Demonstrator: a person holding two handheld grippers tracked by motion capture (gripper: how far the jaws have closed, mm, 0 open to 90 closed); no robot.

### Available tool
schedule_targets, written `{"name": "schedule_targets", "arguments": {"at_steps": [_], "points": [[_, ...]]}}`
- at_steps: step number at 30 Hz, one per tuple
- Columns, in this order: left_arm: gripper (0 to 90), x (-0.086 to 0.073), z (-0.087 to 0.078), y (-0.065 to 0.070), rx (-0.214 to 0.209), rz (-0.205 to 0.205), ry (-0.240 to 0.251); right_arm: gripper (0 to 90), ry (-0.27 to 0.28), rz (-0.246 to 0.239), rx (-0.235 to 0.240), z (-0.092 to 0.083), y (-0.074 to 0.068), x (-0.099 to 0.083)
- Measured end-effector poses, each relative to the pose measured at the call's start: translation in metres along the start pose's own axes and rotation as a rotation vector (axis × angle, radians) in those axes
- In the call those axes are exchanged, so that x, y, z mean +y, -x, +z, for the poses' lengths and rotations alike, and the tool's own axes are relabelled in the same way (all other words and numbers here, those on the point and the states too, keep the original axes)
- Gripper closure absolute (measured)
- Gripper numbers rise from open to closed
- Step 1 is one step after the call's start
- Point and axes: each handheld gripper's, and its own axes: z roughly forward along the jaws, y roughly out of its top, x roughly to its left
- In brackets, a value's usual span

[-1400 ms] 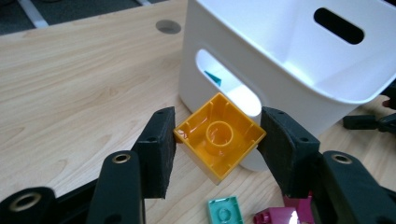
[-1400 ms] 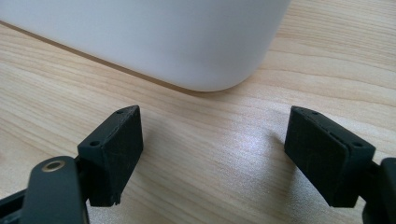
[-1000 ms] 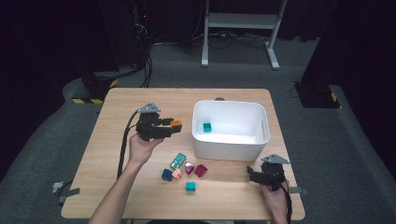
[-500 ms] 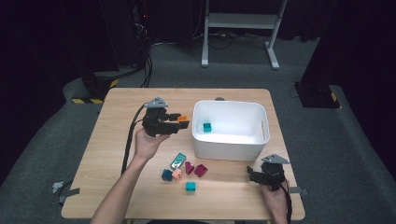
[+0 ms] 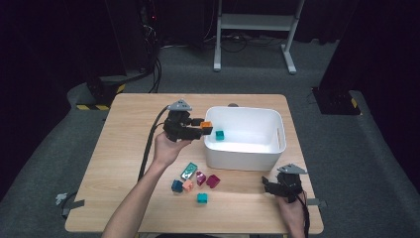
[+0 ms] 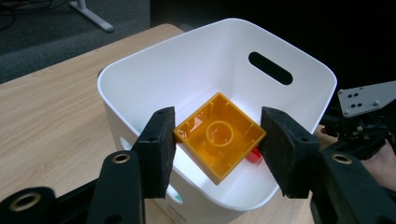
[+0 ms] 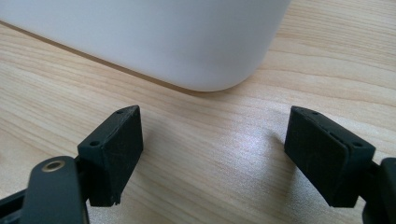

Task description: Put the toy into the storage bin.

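My left gripper (image 5: 202, 127) is shut on an orange block (image 5: 207, 128) and holds it over the left rim of the white bin (image 5: 270, 148). In the left gripper view the block (image 6: 219, 135) shows its hollow underside, and both pads press on its sides above the bin's inside wall (image 6: 196, 60). A teal block (image 5: 219, 135) lies inside the bin, and a small red piece (image 6: 253, 155) shows on its floor. My right gripper (image 5: 267, 184) rests on the table by the bin's front right corner. Its jaws stand open with nothing between them (image 7: 212, 144).
Several loose blocks lie on the wooden table in front of the bin: a clear green one (image 5: 188, 171), two magenta ones (image 5: 200, 178) (image 5: 213, 181), a blue one (image 5: 177, 186), a salmon one (image 5: 187, 186) and a teal one (image 5: 202, 198).
My left gripper has carried the orange block to the right and slightly upward, from beside the bin to over its left rim. The right gripper has stayed where it was.
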Motion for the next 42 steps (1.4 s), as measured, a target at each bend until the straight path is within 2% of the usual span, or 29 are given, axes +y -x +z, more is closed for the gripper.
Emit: {"name": "schedule_targets", "arguments": {"at_steps": [10, 15, 19, 22, 29, 33, 37, 42], "points": [[46.9, 0.005, 0.018, 0.002, -0.028, -0.011, 0.002, 19.2, 0.0, 0.0, 0.0, 0.0, 0.0, 0.0], [46.9, 0.007, 0.025, 0.005, -0.015, 0.004, -0.009, 19.2, 0.0, 0.0, 0.001, 0.0, 0.0, 0.0], [46.9, 0.01, 0.032, 0.008, 0.004, 0.021, 0.003, 19.2, 0.0, -0.001, 0.001, 0.0, 0.0, 0.0], [46.8, 0.009, 0.035, 0.008, 0.003, 0.019, 0.003, 19.3, -0.001, -0.001, 0.002, 0.0, 0.0, 0.0], [46.4, 0.008, 0.045, 0.008, 0.026, 0.034, -0.018, 19.3, -0.001, -0.001, 0.002, 0.0, 0.0, 0.0], [39.6, 0.008, 0.047, 0.008, 0.018, 0.035, -0.011, 19.3, 0.0, -0.001, 0.002, 0.0, 0.0, 0.0], [37.1, 0.007, 0.045, 0.009, 0.03, 0.049, -0.032, 19.3, -0.001, -0.003, 0.003, 0.0, 0.0, 0.0], [35.5, 0.005, 0.036, 0.011, 0.042, 0.062, -0.023, 19.3, -0.001, -0.003, 0.003, 0.0, 0.0, 0.0]]}}
